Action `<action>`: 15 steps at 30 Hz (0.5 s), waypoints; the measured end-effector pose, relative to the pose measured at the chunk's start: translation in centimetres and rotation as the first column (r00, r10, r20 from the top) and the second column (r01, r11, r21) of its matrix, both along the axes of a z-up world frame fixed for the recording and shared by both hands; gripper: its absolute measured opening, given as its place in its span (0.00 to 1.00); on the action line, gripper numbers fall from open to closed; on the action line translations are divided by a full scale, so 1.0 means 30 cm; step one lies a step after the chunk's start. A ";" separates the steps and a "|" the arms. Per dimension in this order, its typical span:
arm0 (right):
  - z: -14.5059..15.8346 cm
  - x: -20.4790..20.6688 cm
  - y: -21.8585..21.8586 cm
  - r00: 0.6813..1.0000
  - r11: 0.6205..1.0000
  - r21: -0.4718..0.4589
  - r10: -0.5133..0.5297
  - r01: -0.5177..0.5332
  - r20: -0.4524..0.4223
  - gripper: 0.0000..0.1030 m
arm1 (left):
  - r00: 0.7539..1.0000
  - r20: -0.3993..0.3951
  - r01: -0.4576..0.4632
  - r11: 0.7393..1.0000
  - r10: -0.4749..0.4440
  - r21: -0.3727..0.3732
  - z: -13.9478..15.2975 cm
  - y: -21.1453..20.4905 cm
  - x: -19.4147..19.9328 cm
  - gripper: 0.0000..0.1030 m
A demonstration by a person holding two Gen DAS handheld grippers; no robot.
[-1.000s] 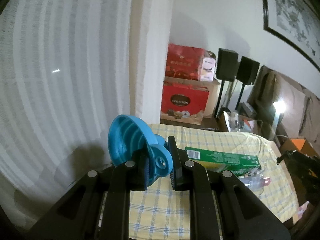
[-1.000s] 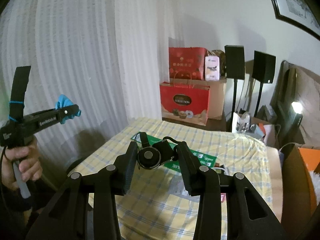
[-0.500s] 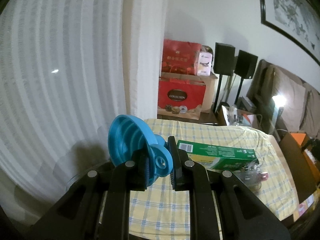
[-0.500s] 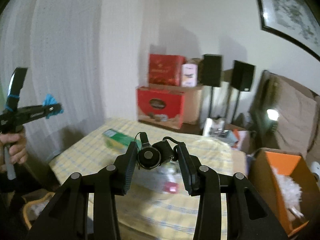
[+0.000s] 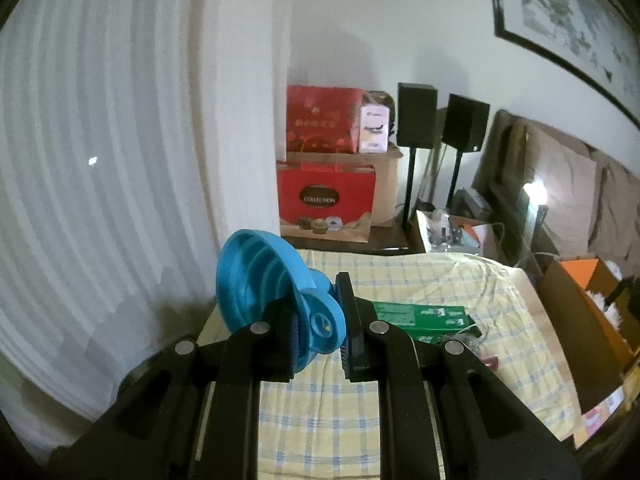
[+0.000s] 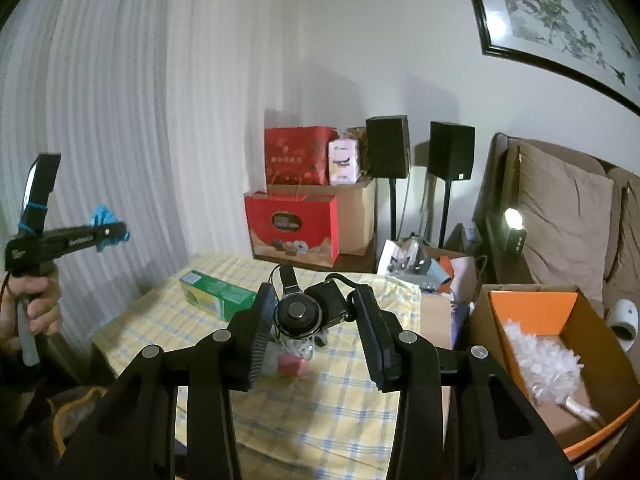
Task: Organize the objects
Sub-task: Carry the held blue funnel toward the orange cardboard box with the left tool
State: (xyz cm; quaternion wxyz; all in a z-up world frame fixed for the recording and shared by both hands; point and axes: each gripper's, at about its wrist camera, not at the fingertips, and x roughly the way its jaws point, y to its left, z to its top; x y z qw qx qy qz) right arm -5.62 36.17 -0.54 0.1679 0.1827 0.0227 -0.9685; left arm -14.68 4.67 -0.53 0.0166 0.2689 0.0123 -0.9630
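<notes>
My left gripper (image 5: 320, 324) is shut on the neck of a blue ribbed funnel (image 5: 256, 280), whose wide mouth tilts up to the left. In the right wrist view that same left gripper (image 6: 108, 232) hangs at the far left, held by a person's hand (image 6: 36, 300), with the blue funnel (image 6: 105, 222) in its tip. My right gripper (image 6: 314, 316) is shut on black headphones (image 6: 298, 314) with a thin cable, above the yellow checked table (image 6: 340, 400). A green box (image 6: 218, 294) lies on the cloth.
An open cardboard box (image 6: 532, 304) with an orange lining holds a white duster (image 6: 540, 360) at the right. A clear packet with a red piece (image 6: 288, 362) lies under the headphones. Red gift bags (image 6: 292, 232), two black speakers (image 6: 388, 152) and sofa cushions (image 6: 560, 220) stand behind. White curtain on the left.
The right wrist view has swung to the right: the cardboard box with the duster came into sight and the table slid left. The left gripper moved, still gripping the funnel. Both grips are unchanged.
</notes>
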 end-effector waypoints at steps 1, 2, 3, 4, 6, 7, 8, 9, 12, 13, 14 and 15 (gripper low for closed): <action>0.005 -0.003 0.012 1.000 1.000 -0.005 -0.001 0.001 -0.003 0.40 | 1.000 -0.013 -0.011 1.000 0.011 0.000 0.010 0.010 0.002 0.14; 0.012 -0.003 0.026 1.000 1.000 -0.014 -0.001 0.001 -0.002 0.40 | 1.000 -0.024 -0.020 1.000 0.020 0.005 0.020 0.018 0.005 0.14; 0.023 -0.003 0.046 1.000 1.000 -0.031 -0.004 0.003 -0.007 0.40 | 0.999 -0.032 -0.024 1.000 0.025 0.013 0.033 0.028 0.006 0.14; 0.030 -0.003 0.062 1.000 0.999 -0.039 -0.007 0.006 -0.010 0.40 | 0.999 -0.037 -0.026 1.000 0.026 0.014 0.040 0.035 0.007 0.14; 0.042 -0.005 0.084 1.000 0.999 -0.053 -0.008 0.007 -0.015 0.40 | 0.998 -0.048 -0.028 1.000 0.029 0.004 0.055 0.054 0.012 0.14; 0.048 -0.003 0.100 1.000 0.998 -0.067 -0.006 0.005 -0.017 0.40 | 0.998 -0.050 -0.027 1.000 0.027 -0.002 0.061 0.062 0.017 0.14; 0.050 -0.007 0.116 1.000 0.997 -0.082 -0.003 0.002 -0.011 0.40 | 0.998 -0.051 -0.023 1.000 0.023 0.000 0.067 0.073 0.024 0.14; 0.050 -0.011 0.129 1.000 0.996 -0.095 0.000 0.000 -0.003 0.40 | 0.999 -0.048 -0.017 1.000 0.017 0.006 0.071 0.080 0.033 0.14; 0.050 -0.021 0.174 1.000 0.992 -0.125 -0.008 0.011 0.021 0.40 | 0.999 -0.048 -0.005 1.000 0.006 0.010 0.086 0.099 0.041 0.14; 0.052 -0.021 0.191 0.999 0.991 -0.135 -0.020 0.024 0.027 0.40 | 0.999 -0.051 -0.006 1.000 0.007 0.006 0.089 0.105 0.040 0.14; 0.056 -0.020 0.201 0.999 0.990 -0.141 -0.025 0.029 0.028 0.40 | 0.999 -0.052 -0.004 1.000 0.004 0.000 0.092 0.114 0.040 0.14; 0.064 -0.014 0.214 0.999 0.988 -0.150 -0.030 0.034 0.029 0.40 | 0.999 -0.050 0.000 1.000 0.000 -0.002 0.091 0.122 0.037 0.14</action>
